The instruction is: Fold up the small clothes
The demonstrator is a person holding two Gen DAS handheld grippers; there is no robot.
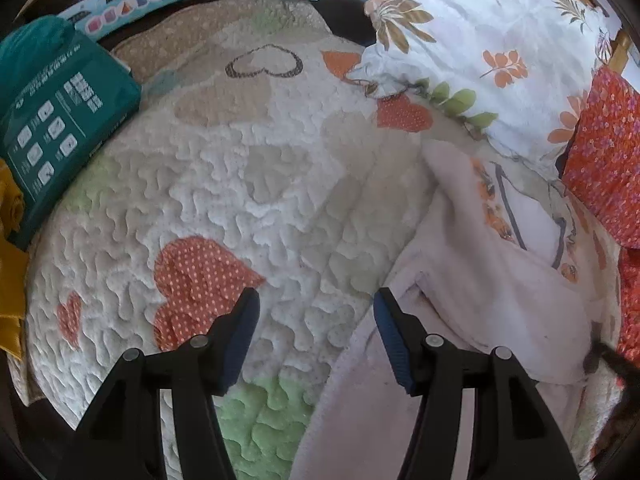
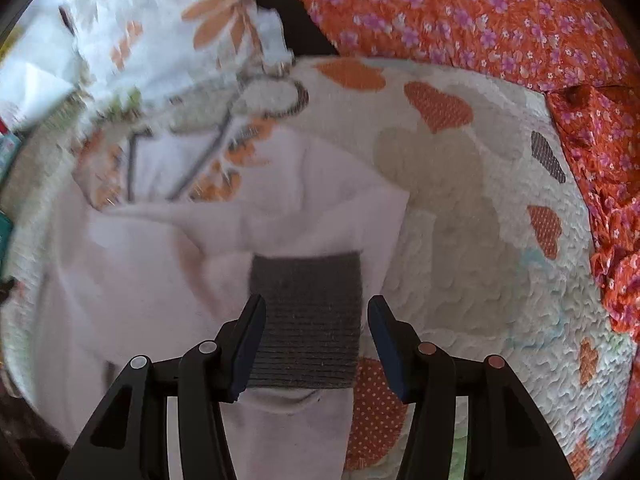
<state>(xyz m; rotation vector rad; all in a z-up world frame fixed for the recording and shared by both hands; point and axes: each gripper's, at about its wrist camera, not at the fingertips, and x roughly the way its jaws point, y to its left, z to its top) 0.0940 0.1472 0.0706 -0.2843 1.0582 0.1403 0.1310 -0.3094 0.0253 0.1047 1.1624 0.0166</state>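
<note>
A small pale pink garment (image 1: 472,280) with an orange and grey print lies rumpled on the quilted heart-pattern bedspread (image 1: 248,168). My left gripper (image 1: 316,308) is open and empty, hovering over the quilt just left of the garment's edge. In the right wrist view the same garment (image 2: 168,248) shows a grey ribbed cuff (image 2: 308,320). My right gripper (image 2: 316,316) is open, its fingers on either side of that cuff, not closed on it.
A teal package (image 1: 56,112) and yellow cloth (image 1: 10,264) lie at the left. A floral white pillow (image 1: 500,40) sits at the back right. Orange flowered fabric (image 2: 500,20) borders the quilt's right side. Boxes and papers (image 1: 132,4) lie at the back.
</note>
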